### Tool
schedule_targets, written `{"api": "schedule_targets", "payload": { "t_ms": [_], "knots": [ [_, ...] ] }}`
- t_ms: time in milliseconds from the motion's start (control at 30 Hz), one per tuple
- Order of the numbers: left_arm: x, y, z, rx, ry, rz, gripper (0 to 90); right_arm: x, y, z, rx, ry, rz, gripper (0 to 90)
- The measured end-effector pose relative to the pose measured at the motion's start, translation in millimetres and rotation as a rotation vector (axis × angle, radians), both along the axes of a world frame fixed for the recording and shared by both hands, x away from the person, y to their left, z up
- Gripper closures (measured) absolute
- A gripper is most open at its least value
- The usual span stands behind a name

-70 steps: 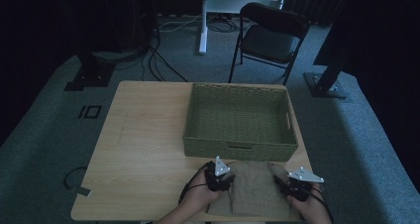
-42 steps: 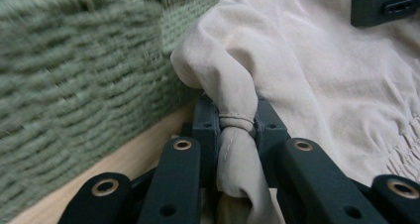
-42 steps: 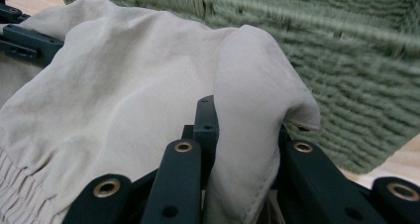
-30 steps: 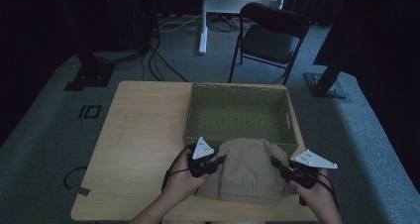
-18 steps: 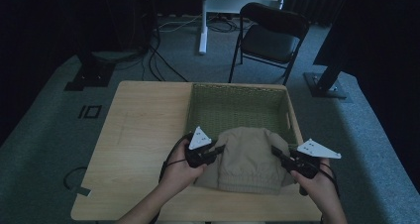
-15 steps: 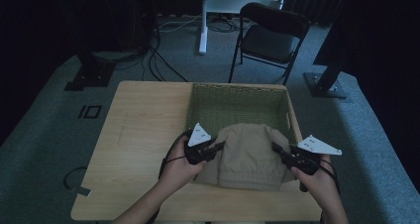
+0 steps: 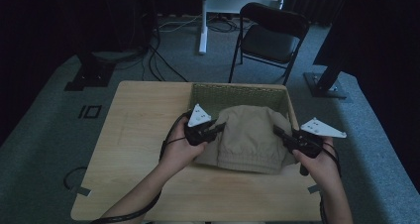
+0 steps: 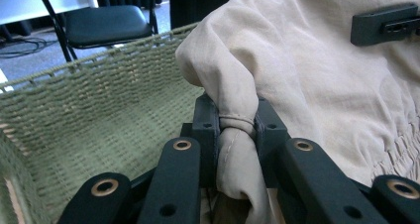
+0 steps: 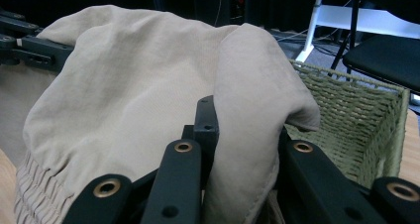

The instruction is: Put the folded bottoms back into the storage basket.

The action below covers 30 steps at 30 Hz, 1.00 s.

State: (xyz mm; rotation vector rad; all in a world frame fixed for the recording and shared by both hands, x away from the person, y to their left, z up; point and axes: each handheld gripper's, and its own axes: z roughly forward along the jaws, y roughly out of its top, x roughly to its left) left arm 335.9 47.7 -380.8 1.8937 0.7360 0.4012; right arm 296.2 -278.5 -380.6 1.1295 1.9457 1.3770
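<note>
Up close, the left gripper [image 8: 236, 135] has its two black jaws clamped on a bunched, hemmed fold of a beige garment [image 8: 317, 80], the cloth squeezed into a narrow roll between them. The right gripper [image 9: 242, 135] likewise pinches a thick fold of the same garment [image 9: 129, 85], which drapes over and in front of its jaws. From the high view, the left gripper [image 7: 214, 130] holds the cloth at its left edge and the right gripper [image 7: 280, 133] holds it at its right edge, so the garment [image 7: 247, 137] hangs stretched between them, its gathered elastic band toward the person. It sits over the near rim of a green woven basket [image 7: 208, 92], partly above the basket's inside and partly above the wooden table [image 7: 138, 115]. Each gripper carries a pale three-cornered plate on top, and a hand [image 7: 181, 152] grips the left one while the other hand [image 7: 319, 162] grips the right. A dark cable trails from the left gripper along the forearm. Beyond the table stand a black folding chair [image 7: 270, 38] and a white table leg [image 7: 203, 21] on grey carpet, with cables on the floor.
</note>
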Motion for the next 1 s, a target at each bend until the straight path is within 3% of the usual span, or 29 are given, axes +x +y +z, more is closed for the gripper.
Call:
{"api": "schedule_targets", "payload": {
  "t_ms": [333, 567, 767, 1000],
  "knots": [
    [24.1, -3.9, 13.9, -0.011, -0.034, 0.012, 77.8, 25.6, -1.2, 14.6, -0.006, -0.010, -0.029, 77.0],
    [46.9, -4.7, 22.6, -0.041, -0.058, 0.017, 77.7, 45.4, -1.5, 24.3, -0.008, -0.017, -0.059, 76.9],
    [66.9, -7.3, 17.2, -0.051, -0.076, 0.040, 77.6, 66.1, -1.3, 26.5, 0.006, -0.012, -0.080, 77.0],
    [88.6, -8.9, 5.4, -0.076, -0.073, 0.063, 77.6, 90.6, -1.1, 16.6, 0.022, 0.005, -0.107, 76.9]
  ]
}}
